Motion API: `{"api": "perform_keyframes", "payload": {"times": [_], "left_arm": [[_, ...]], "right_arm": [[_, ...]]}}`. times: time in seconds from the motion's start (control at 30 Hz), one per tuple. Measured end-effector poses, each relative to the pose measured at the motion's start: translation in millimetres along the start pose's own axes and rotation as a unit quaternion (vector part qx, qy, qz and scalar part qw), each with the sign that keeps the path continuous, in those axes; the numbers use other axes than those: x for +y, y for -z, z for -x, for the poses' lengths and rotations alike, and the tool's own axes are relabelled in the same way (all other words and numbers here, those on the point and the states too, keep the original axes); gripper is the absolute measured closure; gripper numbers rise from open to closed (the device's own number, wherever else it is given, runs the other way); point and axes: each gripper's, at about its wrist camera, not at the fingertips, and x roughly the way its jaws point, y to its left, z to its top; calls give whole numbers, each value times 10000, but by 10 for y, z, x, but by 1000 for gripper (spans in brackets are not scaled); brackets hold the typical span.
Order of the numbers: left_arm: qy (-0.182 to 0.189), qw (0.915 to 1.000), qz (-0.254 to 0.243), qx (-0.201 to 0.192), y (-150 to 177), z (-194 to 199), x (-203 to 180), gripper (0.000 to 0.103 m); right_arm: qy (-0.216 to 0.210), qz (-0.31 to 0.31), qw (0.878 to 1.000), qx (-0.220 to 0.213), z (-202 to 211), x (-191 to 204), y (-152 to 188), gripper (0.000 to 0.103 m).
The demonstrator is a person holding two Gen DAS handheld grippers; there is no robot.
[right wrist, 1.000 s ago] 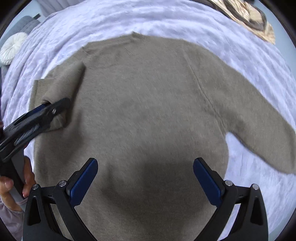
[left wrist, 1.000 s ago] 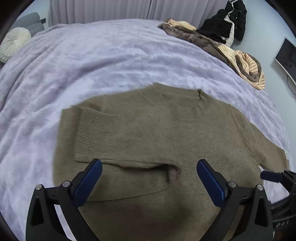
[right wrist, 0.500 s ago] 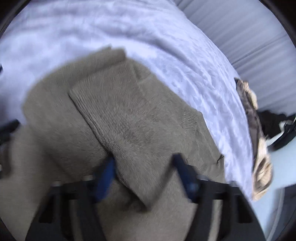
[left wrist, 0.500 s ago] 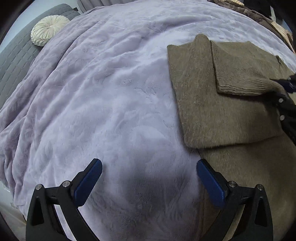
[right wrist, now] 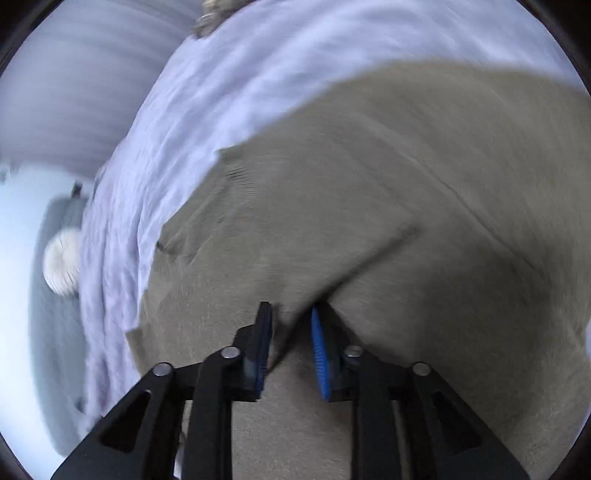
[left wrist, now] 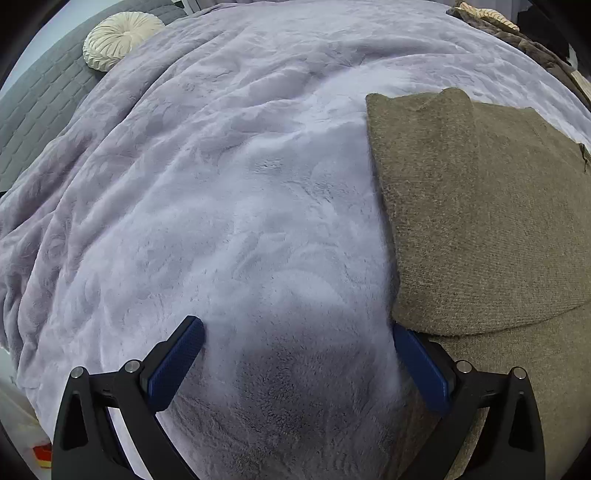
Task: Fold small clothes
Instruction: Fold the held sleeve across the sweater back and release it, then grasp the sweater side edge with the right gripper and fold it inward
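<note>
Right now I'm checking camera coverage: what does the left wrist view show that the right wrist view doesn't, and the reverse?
Left wrist only: the left gripper, jaws wide with nothing between them, over the lavender blanket, and the sharp folded edge of the brown sweater.
Right wrist only: the right gripper, its jaws narrow and opening with a ridge of sweater between them, and the pale curtain.
Both: sweater, blanket, round cream cushion.
</note>
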Motion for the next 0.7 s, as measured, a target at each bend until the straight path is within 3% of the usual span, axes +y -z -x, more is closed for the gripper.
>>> {"api": "perform_keyframes", "payload": {"times": [0.07, 0.17, 0.2, 0.27, 0.37, 0.5, 0.63, 0.7], "left_arm": [[-22, 10000, 25, 25, -13, 13, 10, 1], [-47, 9999, 139, 86, -33, 26, 36, 0], [-60, 9997, 191, 108, -41, 21, 50, 0], [-157, 9993, 331, 121, -50, 13, 96, 0], [-279, 9978, 597, 117, -62, -13, 220, 0], [-301, 9953, 884, 272, -60, -72, 456, 0], [-198, 9956, 886, 219, -60, 84, 605, 1], [21, 9966, 761, 306, -84, 132, 574, 1]], "right_arm": [[-168, -39, 9998, -30, 45, -12, -21, 56], [-49, 188, 9998, -25, 4, 128, -108, 54], [35, 196, 9998, -10, -22, 169, -155, 55], [174, 190, 9997, -11, -24, 221, -201, 96], [169, 266, 9994, -131, 111, 258, -165, 96], [848, 445, 9953, -134, 243, 47, -79, 96], [598, 238, 9979, 47, 295, -127, -77, 94], [686, 390, 9968, 128, 338, -93, -59, 83]]}}
